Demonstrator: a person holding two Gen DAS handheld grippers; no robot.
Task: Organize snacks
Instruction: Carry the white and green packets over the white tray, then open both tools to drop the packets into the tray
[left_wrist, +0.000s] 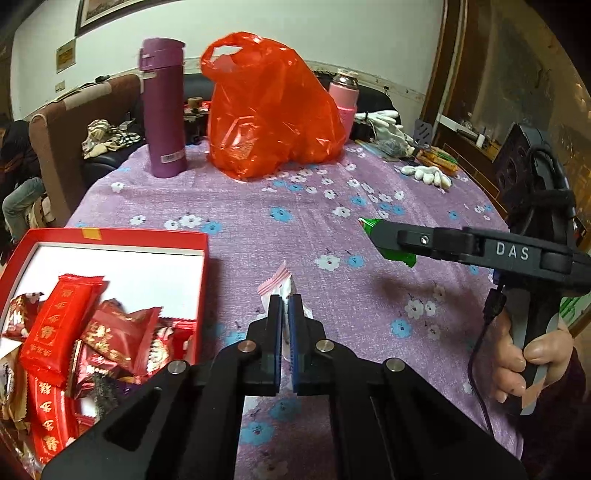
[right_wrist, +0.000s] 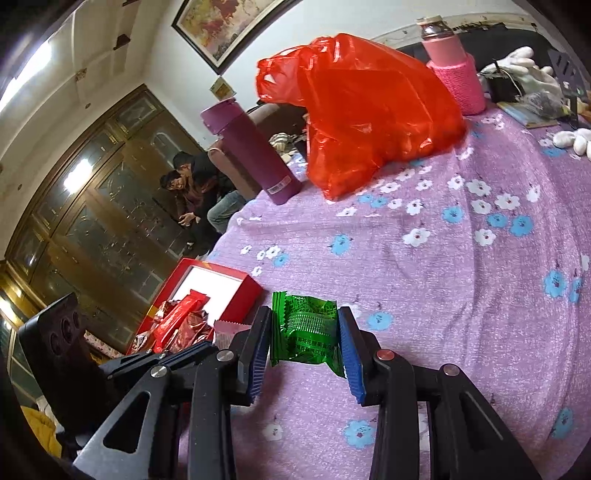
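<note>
The left gripper (left_wrist: 284, 306) is clamped on a pink-and-white snack packet (left_wrist: 277, 284), held above the floral cloth (left_wrist: 332, 229) just right of the red box (left_wrist: 110, 240). The box holds red wrappers (left_wrist: 55, 328) printed with gold Chinese characters too small to read. The right gripper (right_wrist: 304, 328) pinches a green packet (right_wrist: 304, 328) between its blue pads (right_wrist: 351, 354); its white Chinese print is illegible. The left wrist view shows "DAS" (left_wrist: 512, 251) on the right gripper's arm. A purple flask (left_wrist: 162, 110) with a barcode sticker, a red bag (left_wrist: 273, 110) and a pink bottle (left_wrist: 344, 99) stand at the far edge.
</note>
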